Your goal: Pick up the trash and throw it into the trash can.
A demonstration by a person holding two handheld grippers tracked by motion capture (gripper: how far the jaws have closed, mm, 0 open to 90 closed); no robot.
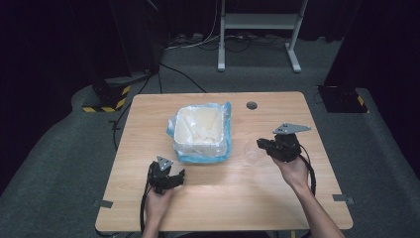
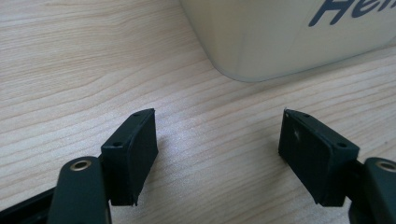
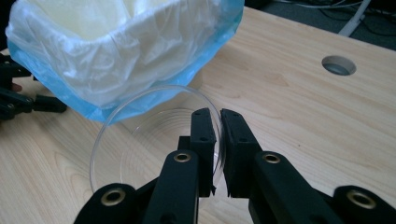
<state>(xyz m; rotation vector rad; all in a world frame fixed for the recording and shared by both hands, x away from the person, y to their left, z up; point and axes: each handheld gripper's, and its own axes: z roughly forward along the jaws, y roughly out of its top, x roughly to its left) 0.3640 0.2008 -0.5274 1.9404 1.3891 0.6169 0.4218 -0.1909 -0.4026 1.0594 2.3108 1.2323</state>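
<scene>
Light wood-grain tabletop (image 1: 223,198), round cable hole (image 1: 251,105) near its far edge, cream bin lined with blue-and-white plastic bag (image 1: 200,131) at centre, clear round dish (image 1: 253,151) just beside it

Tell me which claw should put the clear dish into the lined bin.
Right. The right claw is already shut on the dish rim, beside the bin. The left claw is open and holds nothing.

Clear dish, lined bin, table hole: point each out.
Clear dish (image 3: 140,135), right gripper view, its base.
Lined bin (image 1: 200,130), high view, inside of the liner.
Table hole (image 3: 339,65), right gripper view, its centre.
</scene>
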